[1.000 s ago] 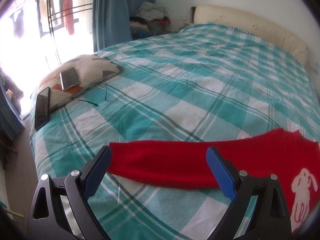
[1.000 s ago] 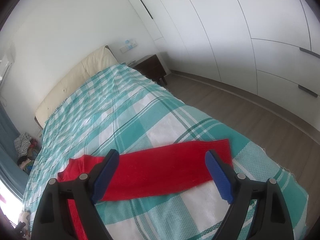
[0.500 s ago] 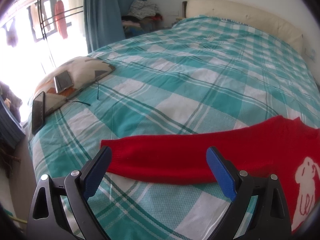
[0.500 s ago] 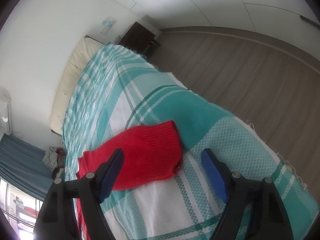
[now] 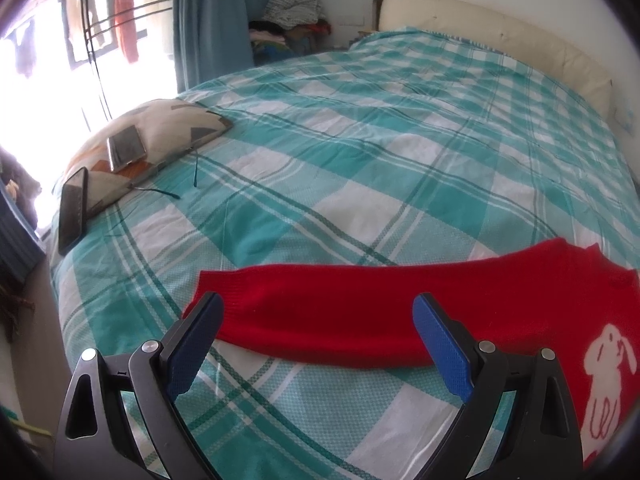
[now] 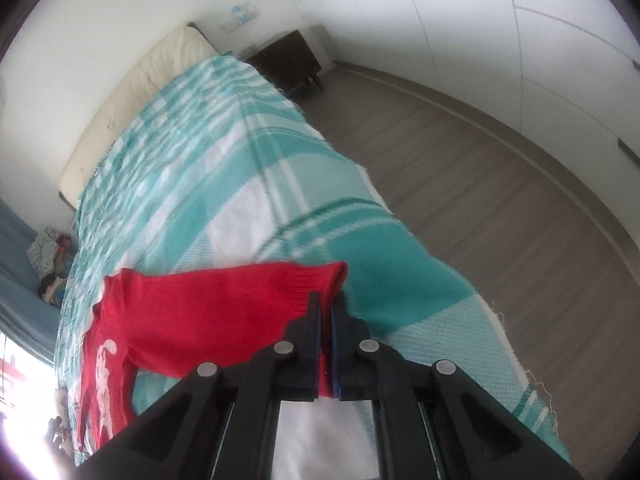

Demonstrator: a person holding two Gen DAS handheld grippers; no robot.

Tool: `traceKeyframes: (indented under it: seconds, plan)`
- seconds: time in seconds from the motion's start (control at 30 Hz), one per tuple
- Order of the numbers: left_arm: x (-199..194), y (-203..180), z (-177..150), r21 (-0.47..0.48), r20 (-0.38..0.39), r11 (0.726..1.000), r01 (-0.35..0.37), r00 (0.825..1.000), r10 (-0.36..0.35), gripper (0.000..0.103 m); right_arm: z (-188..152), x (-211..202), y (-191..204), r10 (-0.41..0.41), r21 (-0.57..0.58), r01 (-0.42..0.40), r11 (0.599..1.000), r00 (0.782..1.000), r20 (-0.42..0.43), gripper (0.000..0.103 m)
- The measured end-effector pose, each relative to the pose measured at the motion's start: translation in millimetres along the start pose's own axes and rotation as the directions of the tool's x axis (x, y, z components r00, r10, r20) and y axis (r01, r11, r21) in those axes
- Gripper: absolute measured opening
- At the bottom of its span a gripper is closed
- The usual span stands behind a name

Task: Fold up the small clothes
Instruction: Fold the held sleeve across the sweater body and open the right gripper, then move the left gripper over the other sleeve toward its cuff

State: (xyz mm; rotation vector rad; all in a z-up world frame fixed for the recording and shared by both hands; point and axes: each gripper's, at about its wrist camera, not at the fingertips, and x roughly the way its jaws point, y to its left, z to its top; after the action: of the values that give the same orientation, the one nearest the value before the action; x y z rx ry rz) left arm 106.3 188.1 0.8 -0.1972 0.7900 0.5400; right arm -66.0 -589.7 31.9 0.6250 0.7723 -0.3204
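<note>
A small red knit sweater with a white rabbit design lies spread on the teal-and-white checked bed cover. Its left sleeve stretches across the left wrist view, and my left gripper hovers open just above it, a blue pad on either side. In the right wrist view the sweater lies to the left, and my right gripper is shut on the cuff of the other sleeve, with red fabric pinched between the pads near the bed's right edge.
A patterned cushion at the bed's left corner carries a phone, and a second dark phone leans against it. Clothes are piled by the blue curtain. Wooden floor and a dark nightstand lie right of the bed.
My right gripper swung toward the sleeve's cuff and closed on it. My left gripper stayed open over the other sleeve, barely shifting.
</note>
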Motion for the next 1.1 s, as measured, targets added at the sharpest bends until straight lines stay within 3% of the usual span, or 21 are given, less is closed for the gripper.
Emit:
traceKeyframes:
  seconds: [0.17,0.33,0.43,0.53,0.63,0.7,0.73,0.77,0.8,0.87,0.97,1.1]
  plan:
    - [-4,5,4,-0.027,0.000,0.999,0.033,0.999,-0.033,0.096,23,-35,133,0.141,-0.207,-0.129,0.970,0.989,0.043,0.004]
    - [-11,16,9,-0.045,0.022,0.998,0.044,0.999,-0.044,0.096,20,-28,292,0.326,-0.355,-0.314,0.880,0.945,-0.028,0.004]
    - [-8,22,10,-0.069,0.008,0.996,0.050,0.999,-0.049,0.096,-3,-1,377,0.379,-0.419,-0.385,0.823,0.920,-0.100,0.004]
    - [-3,27,12,-0.090,-0.007,0.995,0.046,0.999,-0.047,0.096,-40,35,450,0.372,-0.488,-0.411,0.770,0.910,-0.180,0.004]
    - [-1,29,13,-0.101,-0.012,0.994,0.038,0.999,-0.039,0.096,-85,75,499,0.354,-0.538,-0.442,0.717,0.897,-0.265,0.005]
    - [2,29,14,-0.104,-0.018,0.994,0.037,0.999,-0.039,0.096,-116,107,517,0.351,-0.523,-0.528,0.669,0.845,-0.404,0.013]
    - [3,29,14,-0.106,-0.023,0.994,0.039,0.999,-0.042,0.096,-128,119,521,0.349,-0.497,-0.564,0.660,0.815,-0.462,0.030]
    - [3,30,14,-0.108,-0.028,0.993,0.042,0.999,-0.045,0.096,-139,124,521,0.362,-0.480,-0.587,0.652,0.797,-0.483,0.038]
    - [4,30,14,-0.111,-0.032,0.993,0.046,0.998,-0.050,0.096,-146,124,517,0.380,-0.474,-0.605,0.640,0.785,-0.489,0.047]
    - [4,31,15,-0.119,-0.038,0.991,0.058,0.997,-0.063,0.096,-152,121,503,0.389,-0.473,-0.618,0.628,0.776,-0.496,0.049]
    - [4,29,15,-0.124,-0.049,0.989,0.076,0.995,-0.083,0.096,-146,112,468,0.356,-0.504,-0.561,0.657,0.820,-0.448,0.056]
    - [4,16,10,-0.068,-0.069,0.993,0.100,0.992,-0.104,0.096,-138,98,391,0.276,-0.558,-0.431,0.709,0.898,-0.344,0.062]
